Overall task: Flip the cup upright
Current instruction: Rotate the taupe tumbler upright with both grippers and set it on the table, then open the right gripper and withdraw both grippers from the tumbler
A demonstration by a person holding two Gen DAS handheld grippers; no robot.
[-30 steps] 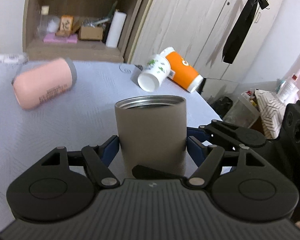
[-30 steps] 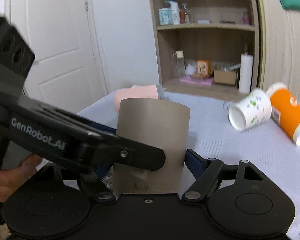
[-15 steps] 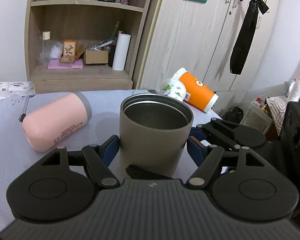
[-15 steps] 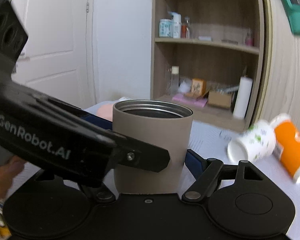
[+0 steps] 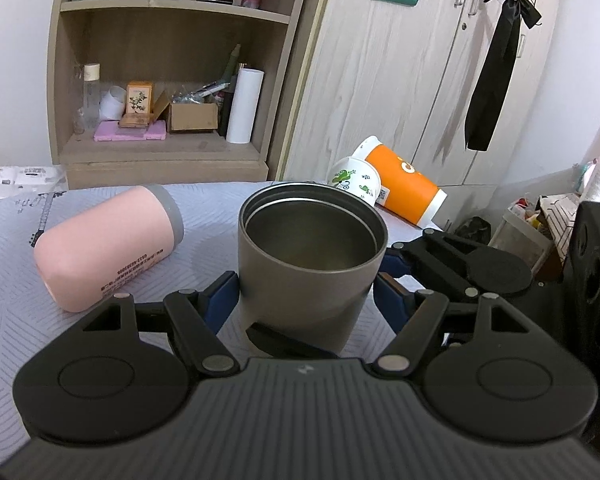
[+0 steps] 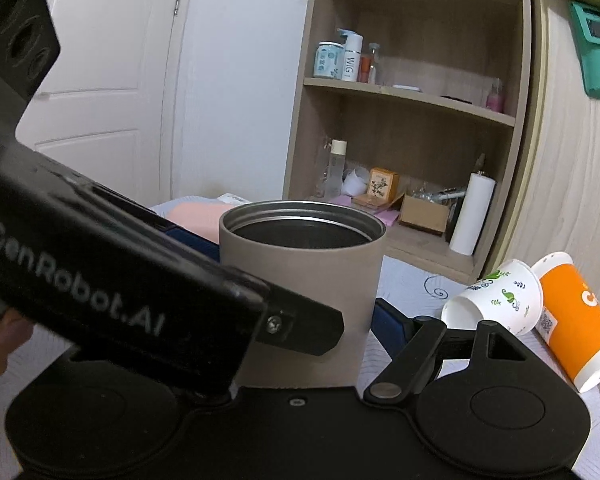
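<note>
Left wrist view looks straight along the fingers at the taupe steel tumbler (image 5: 308, 256), which sits between the two blue pads (image 5: 220, 300) of the left gripper (image 5: 306, 300). The tumbler's long axis runs near vertical, mouth up, tilted slightly toward the camera so the bare metal inside shows. The left pad touches the wall; the right pad appears to stand a sliver off it, so I cannot tell whether this gripper is clenched on the tumbler or merely bracketing it. The right gripper (image 5: 384, 276) comes in from the tumbler's right, its own blue pad just beside the rim side.

Right wrist view shows the same tumbler (image 6: 304, 280) centred before the right gripper (image 6: 300, 320), upright, mouth open to the top. One blue pad (image 6: 388, 328) lies just beside its lower right wall; the other side is hidden behind the left gripper's black body (image 6: 100, 280), which crosses the frame diagonally, so its grasp cannot be judged either. Both tools are equally close to the tumbler.

Its base is hidden by the gripper bodies, so whether it rests on the grey-patterned tablecloth (image 5: 12, 280) is not visible. By my reading the flip is all but done and only release remains.

On the cloth a pink tumbler (image 5: 108, 248) lies on its side to the left; a floral paper cup (image 5: 352, 180) and an orange paper cup (image 5: 404, 188) lie tipped behind. A wooden shelf unit (image 5: 168, 80) and wardrobe (image 5: 400, 80) back the room.
</note>
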